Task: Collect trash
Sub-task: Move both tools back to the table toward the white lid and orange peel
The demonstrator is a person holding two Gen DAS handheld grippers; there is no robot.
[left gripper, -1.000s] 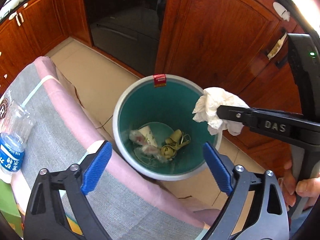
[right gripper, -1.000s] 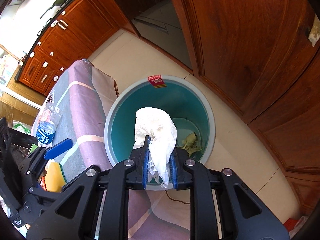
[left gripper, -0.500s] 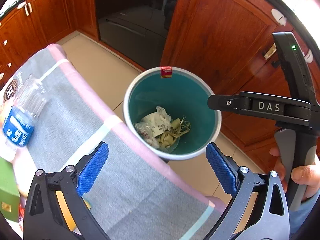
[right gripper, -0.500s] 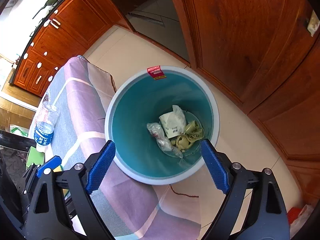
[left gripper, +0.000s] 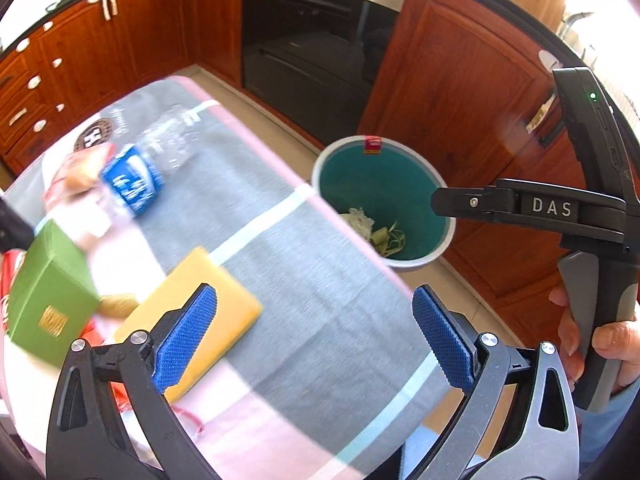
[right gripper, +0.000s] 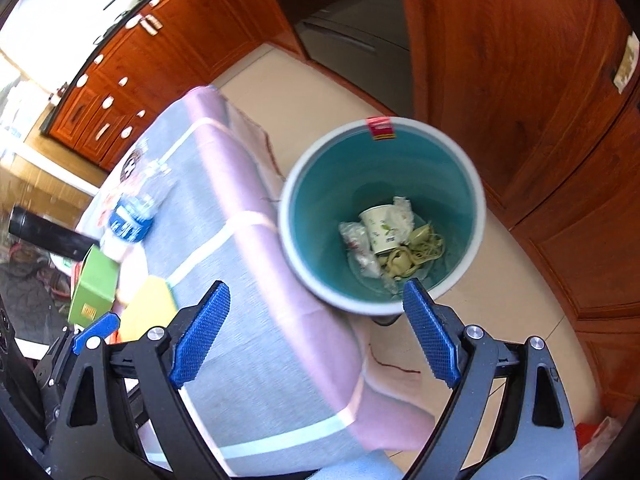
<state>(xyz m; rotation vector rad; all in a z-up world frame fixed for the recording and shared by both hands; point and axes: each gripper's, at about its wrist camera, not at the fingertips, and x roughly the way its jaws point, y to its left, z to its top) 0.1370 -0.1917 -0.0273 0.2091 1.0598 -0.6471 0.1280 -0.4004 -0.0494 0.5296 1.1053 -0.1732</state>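
A: What's the room like?

B: A kitchen with reddish wooden cabinets (left gripper: 460, 92), a dark oven front (left gripper: 316, 40) and a pale tiled floor (right gripper: 288, 92). A table under a grey and pink striped cloth (left gripper: 320, 280) fills the lower left of both views.

A: And the claws?

B: The left gripper (left gripper: 316, 344) is spread wide with nothing between its blue pads (left gripper: 186, 344). It hangs over the cloth near the table's right edge. The right gripper (right gripper: 316, 332) is just as wide and empty, hovering over the table's edge, its right pad lying across the bin's near rim in its own view. In the left view, its black body marked DAS reaches over the bin's right rim, with the person's hand (left gripper: 600, 344) on the handle.

A: Where's the trash?

B: The trash bin (right gripper: 460, 168), teal inside with a white rim and a red sticker (right gripper: 380, 127), stands on the floor just beside the table's right edge. At its bottom lie a paper cup (right gripper: 380, 230), a crumpled white tissue (right gripper: 404, 212), clear plastic wrap (right gripper: 356, 240) and yellowish peelings (right gripper: 416, 252).

A: Anything on the table?

B: A yellow sponge (left gripper: 224, 304) lies just beyond the left gripper's left pad. A green box (left gripper: 48, 296) stands at the left edge, and a clear plastic bottle (left gripper: 148, 168) with a blue label lies towards the far side. All three are blurred.
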